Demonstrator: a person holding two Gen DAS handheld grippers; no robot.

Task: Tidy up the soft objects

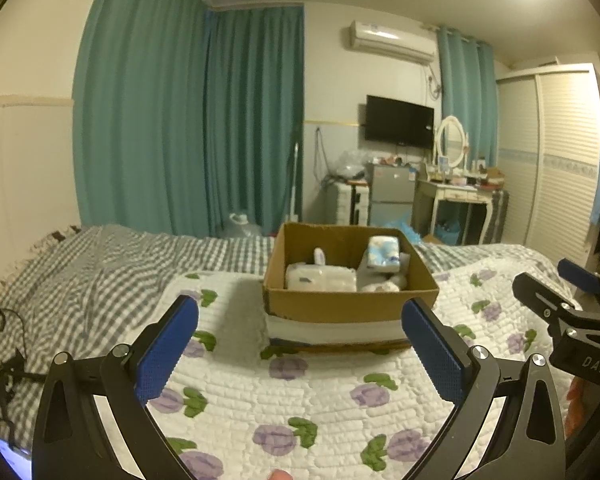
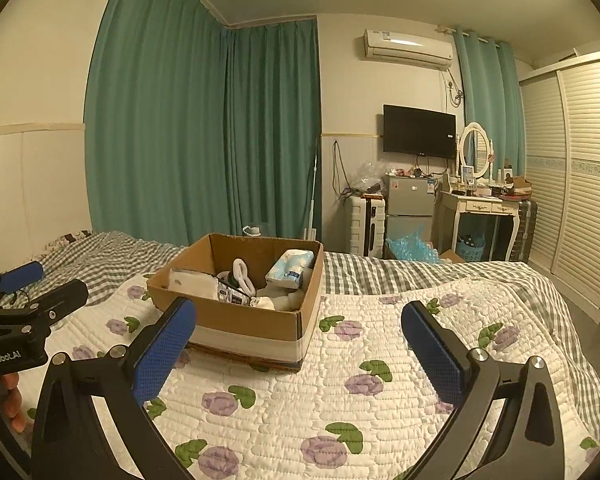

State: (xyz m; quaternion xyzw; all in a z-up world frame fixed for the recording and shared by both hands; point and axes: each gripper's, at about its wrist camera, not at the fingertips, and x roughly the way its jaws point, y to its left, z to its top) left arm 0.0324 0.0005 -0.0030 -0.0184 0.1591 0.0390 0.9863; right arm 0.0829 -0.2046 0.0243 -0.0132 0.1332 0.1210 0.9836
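Observation:
A brown cardboard box (image 1: pixel 350 302) stands on the flowered white quilt (image 1: pixel 300 400) of the bed. It holds soft things: a white tissue pack (image 1: pixel 320 278), a blue-and-white tissue pack (image 1: pixel 384 252) and some white cloth. The box also shows in the right wrist view (image 2: pixel 244 320), with the blue-and-white pack (image 2: pixel 290 268) and a white looped item (image 2: pixel 242 274) inside. My left gripper (image 1: pixel 300 344) is open and empty, just short of the box. My right gripper (image 2: pixel 298 344) is open and empty, to the right of the box and above the quilt.
A grey checked sheet (image 1: pixel 80 280) covers the far and left side of the bed. A black cable (image 1: pixel 4 368) lies at the left. Teal curtains (image 1: pixel 188 120), a small fridge (image 2: pixel 410 204), a dressing table (image 2: pixel 480 208) and a slatted wardrobe (image 2: pixel 572 180) stand beyond the bed.

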